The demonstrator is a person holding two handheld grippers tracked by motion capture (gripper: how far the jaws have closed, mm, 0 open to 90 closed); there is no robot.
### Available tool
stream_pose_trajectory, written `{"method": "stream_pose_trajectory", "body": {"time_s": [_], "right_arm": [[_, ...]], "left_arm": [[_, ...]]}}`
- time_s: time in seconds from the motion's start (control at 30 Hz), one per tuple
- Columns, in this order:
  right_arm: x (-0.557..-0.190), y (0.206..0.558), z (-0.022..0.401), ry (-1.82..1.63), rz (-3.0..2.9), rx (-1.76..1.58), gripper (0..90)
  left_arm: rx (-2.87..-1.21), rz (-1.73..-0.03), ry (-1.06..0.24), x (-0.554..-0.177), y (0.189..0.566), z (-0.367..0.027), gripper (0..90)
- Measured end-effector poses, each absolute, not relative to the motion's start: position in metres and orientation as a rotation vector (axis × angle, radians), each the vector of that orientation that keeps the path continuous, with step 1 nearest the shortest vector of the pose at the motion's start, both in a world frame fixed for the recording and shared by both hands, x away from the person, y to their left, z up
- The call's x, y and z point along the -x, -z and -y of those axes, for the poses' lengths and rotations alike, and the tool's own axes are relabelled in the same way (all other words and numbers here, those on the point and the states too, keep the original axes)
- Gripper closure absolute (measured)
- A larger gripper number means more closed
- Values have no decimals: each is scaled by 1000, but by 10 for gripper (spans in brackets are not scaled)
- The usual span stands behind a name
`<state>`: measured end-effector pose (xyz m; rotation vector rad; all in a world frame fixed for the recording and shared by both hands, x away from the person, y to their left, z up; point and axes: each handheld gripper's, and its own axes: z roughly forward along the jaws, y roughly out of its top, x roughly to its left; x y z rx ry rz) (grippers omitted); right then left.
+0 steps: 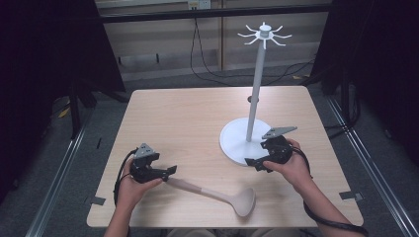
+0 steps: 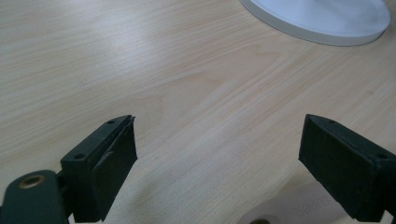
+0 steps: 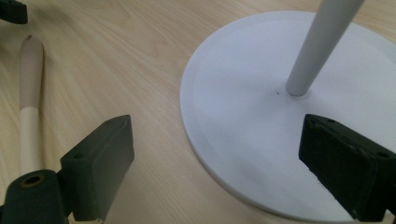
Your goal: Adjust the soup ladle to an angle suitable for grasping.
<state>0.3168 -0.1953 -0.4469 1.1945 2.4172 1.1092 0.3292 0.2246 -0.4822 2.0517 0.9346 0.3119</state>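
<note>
Ladle (image 1: 217,193) lying flat at the near edge of the wooden surface (image 1: 188,118), both claws wide open.
White stand (image 1: 249,140) rises on its round base, right of centre; the right claw (image 1: 257,163) hovers at the base rim, holding nothing. The left claw (image 1: 170,171) hangs over the ladle's handle end, also holding nothing.

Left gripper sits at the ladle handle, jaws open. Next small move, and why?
Probably lower the left gripper a little and close on the ladle handle. Its jaws stand open with the handle end just below them, unheld, and the ladle lies flat on the table.
</note>
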Motion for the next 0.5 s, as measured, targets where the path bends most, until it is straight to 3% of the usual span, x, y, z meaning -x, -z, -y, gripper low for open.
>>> {"method": "stream_pose_trajectory", "body": {"time_s": [0.5], "right_arm": [[-316, 439, 144, -1026, -2590, -1041, 117]], "left_arm": [[-2038, -936, -321, -330, 481, -227, 109]]}}
